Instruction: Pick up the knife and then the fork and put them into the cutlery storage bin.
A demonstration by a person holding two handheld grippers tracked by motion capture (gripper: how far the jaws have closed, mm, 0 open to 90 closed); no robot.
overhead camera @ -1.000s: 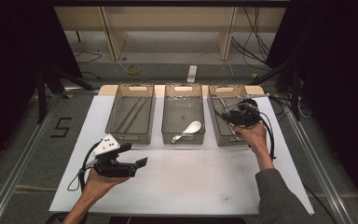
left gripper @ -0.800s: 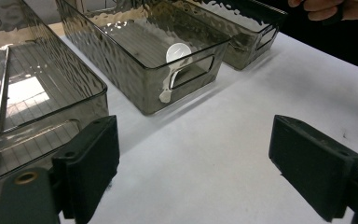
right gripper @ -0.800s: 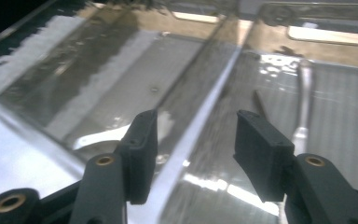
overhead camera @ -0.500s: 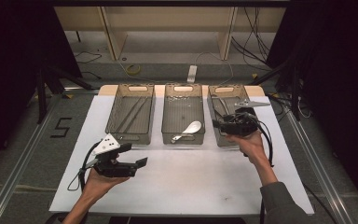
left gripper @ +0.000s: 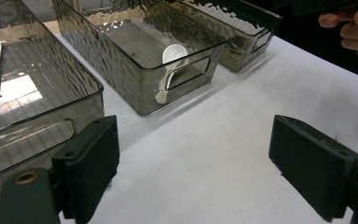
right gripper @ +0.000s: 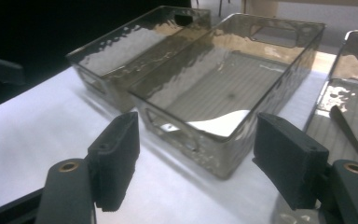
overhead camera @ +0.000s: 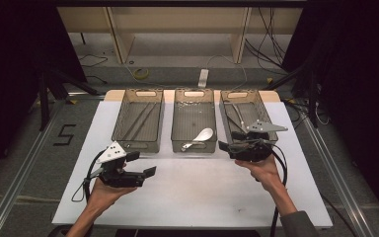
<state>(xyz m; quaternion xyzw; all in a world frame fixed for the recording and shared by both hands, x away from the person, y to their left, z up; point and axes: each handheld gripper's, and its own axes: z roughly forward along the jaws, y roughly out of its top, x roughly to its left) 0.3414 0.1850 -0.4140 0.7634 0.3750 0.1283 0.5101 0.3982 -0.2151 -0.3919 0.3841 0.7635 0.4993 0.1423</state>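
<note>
Three smoky clear bins stand in a row on the white table. The middle bin (overhead camera: 193, 106) holds a white spoon (overhead camera: 200, 136), which also lies near the front wall in the left gripper view (left gripper: 173, 55). Thin metal utensils (overhead camera: 237, 114) lie in the right bin (overhead camera: 265, 116). My right gripper (overhead camera: 228, 140) hovers at that bin's near end, pointing left; its jaws have just been opening and stand open with nothing between them (right gripper: 196, 163). My left gripper (overhead camera: 143, 164) waits open and empty over the table in front of the left bin (overhead camera: 123, 118).
Long thin sticks (overhead camera: 140, 121) lie in the left bin. The table's near half (overhead camera: 192, 197) is bare white surface. Dark floor, cables and a metal rail (overhead camera: 19, 168) surround the table. The other hand (left gripper: 349, 23) appears at the top right of the left gripper view.
My right gripper drew back from over the right bin toward its near end and swung to point left. The left gripper kept still.
</note>
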